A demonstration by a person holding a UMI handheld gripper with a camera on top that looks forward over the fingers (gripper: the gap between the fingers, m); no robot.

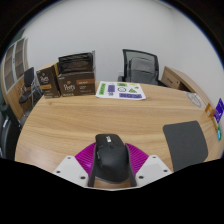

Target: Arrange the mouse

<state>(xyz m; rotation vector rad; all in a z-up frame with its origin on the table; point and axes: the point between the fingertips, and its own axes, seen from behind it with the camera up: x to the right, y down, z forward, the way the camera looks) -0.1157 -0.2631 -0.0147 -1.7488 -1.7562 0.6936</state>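
I am holding the gripper [110, 172] at the near edge of the wooden table [90, 120], and its fingers are clamping the black mouse [110, 157] between the purple pads [84, 158]. The mouse is sitting just inside that near edge, its long axis running straight away from me, its nose pointing toward the far edge where the brown boxes [68, 78] and a leaflet [120, 90] are lying. The grey mouse pad [185, 142] is waiting near the right edge, well apart. I judge the grasp done; carrying and placing the mouse remain.
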